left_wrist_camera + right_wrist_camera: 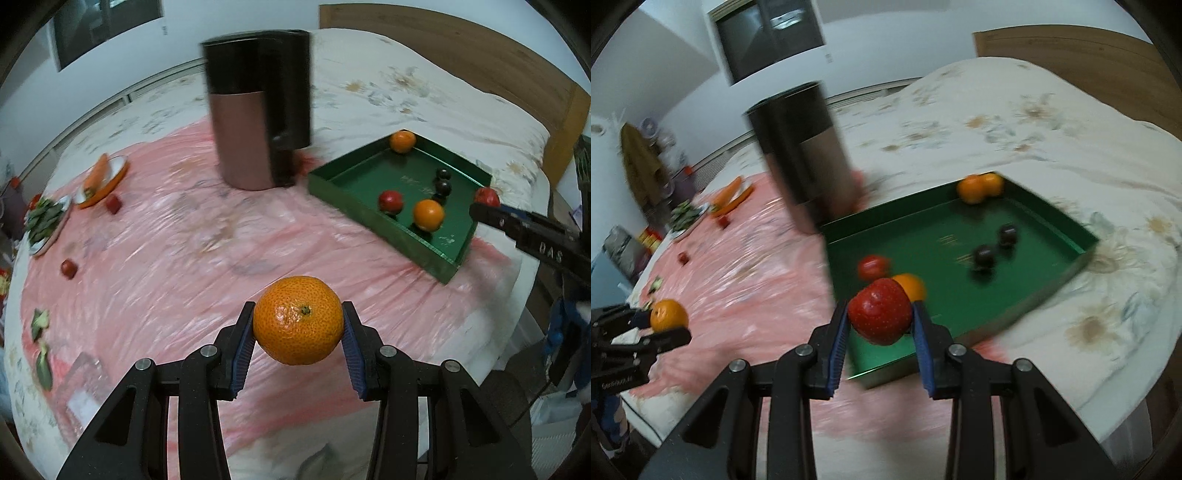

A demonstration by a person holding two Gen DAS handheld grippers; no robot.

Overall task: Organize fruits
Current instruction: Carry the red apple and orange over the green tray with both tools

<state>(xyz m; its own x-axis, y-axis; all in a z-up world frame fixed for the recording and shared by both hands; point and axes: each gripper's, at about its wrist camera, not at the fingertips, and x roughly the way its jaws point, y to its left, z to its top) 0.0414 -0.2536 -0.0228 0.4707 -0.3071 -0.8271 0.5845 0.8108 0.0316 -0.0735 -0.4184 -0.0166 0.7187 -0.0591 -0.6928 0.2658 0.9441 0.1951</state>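
My left gripper (298, 322) is shut on an orange mandarin (298, 320), held above the pink sheet; it also shows in the right wrist view (668, 314). My right gripper (880, 317) is shut on a red strawberry (880, 316) over the near edge of the green tray (1027, 306). The tray (384, 229) holds two mandarins (427, 214), (402, 141), a red fruit (390, 200) and two dark fruits (442, 187). The right gripper with the strawberry (487, 195) shows at the tray's right corner in the left wrist view.
A tall black and copper canister (258, 110) stands behind the tray. Plates with a carrot (96, 173) and greens (44, 218) lie far left. Small red pieces (68, 268), (113, 203) and green scraps (40, 322) lie on the pink sheet (184, 240). A wooden headboard (480, 48) is behind.
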